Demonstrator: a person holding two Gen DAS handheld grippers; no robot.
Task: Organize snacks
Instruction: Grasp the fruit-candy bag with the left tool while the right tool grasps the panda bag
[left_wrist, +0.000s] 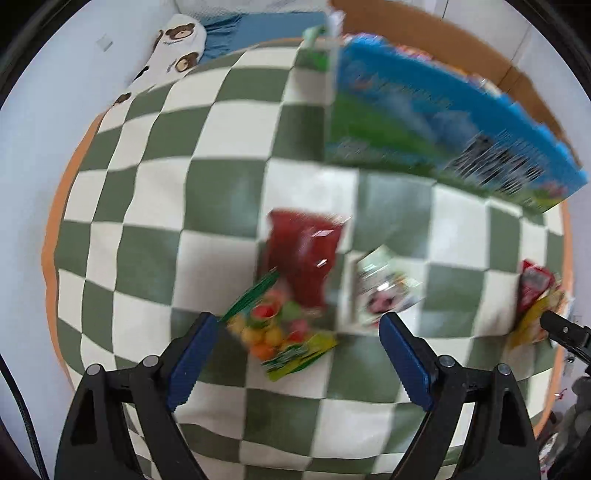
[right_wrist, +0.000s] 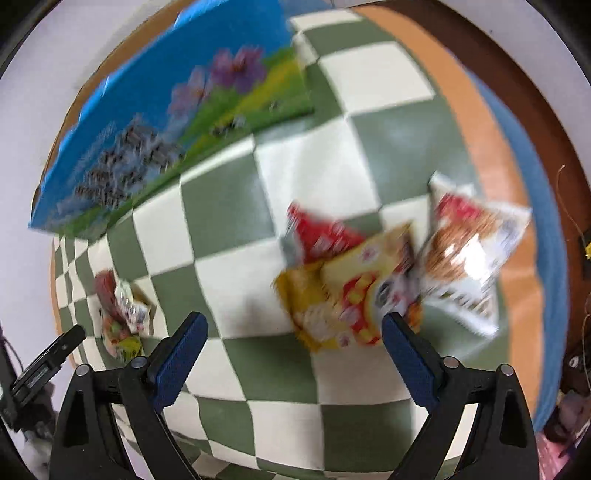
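Note:
In the left wrist view my left gripper (left_wrist: 299, 328) is open and empty, just above a fruit-candy packet (left_wrist: 275, 334), with a red packet (left_wrist: 304, 254) and a white packet (left_wrist: 384, 290) beyond it. In the right wrist view my right gripper (right_wrist: 293, 328) is open and empty over a yellow packet (right_wrist: 347, 299), beside a red packet (right_wrist: 321, 236) and a white-and-brown packet (right_wrist: 469, 251). A blue and green cardboard box (left_wrist: 436, 122) stands at the back of the table; it also shows in the right wrist view (right_wrist: 166, 122). Both views are blurred.
A green and white checked cloth (left_wrist: 207, 221) covers the round orange table (left_wrist: 51, 236). A bear-print cloth (left_wrist: 177, 48) lies beyond the far edge. The other gripper shows at the right edge (left_wrist: 565, 332) and in the right wrist view at the left edge (right_wrist: 48, 362).

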